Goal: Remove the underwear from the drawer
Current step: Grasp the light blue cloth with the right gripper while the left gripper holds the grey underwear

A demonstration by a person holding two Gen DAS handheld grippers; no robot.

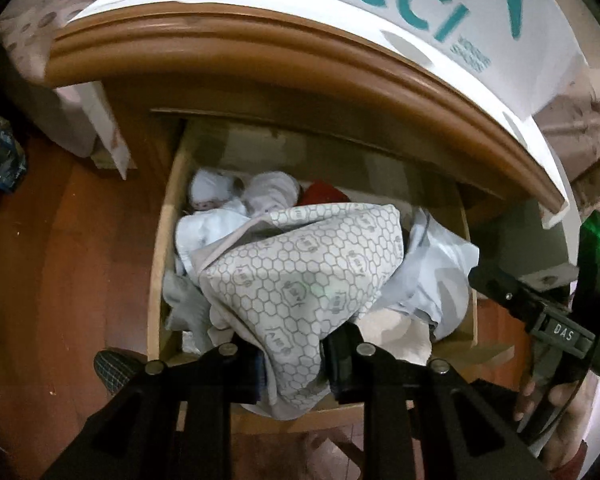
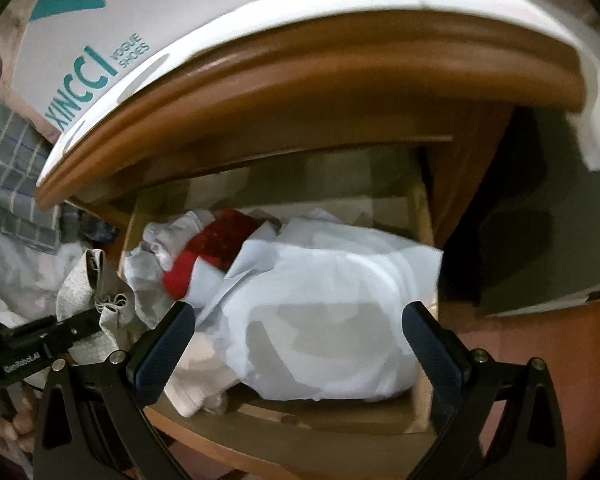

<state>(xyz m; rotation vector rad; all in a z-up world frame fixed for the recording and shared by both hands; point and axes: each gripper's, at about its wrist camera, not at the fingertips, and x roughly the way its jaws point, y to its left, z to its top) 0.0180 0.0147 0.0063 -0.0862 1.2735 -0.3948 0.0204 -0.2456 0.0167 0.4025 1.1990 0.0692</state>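
The wooden drawer [image 1: 160, 264] stands pulled out and full of crumpled clothes. My left gripper [image 1: 292, 356] is shut on grey-white underwear with a honeycomb print [image 1: 300, 280], which is lifted above the pile and drapes over the drawer's front edge. The same underwear [image 2: 88, 292] hangs at the left of the right wrist view. My right gripper [image 2: 300, 316] is open, its blue-padded fingers [image 2: 168, 344] spread on either side of a pale blue garment [image 2: 320, 312] in the drawer [image 2: 424, 216]. Nothing is between its pads.
A red cloth [image 2: 216, 248] and white bundles [image 1: 268, 192] lie at the drawer's back. The cabinet's top edge [image 1: 300, 52] overhangs the drawer, with a white shoe box [image 1: 340, 4] on it. A slippered foot [image 1: 112, 368] rests on the wooden floor at the left.
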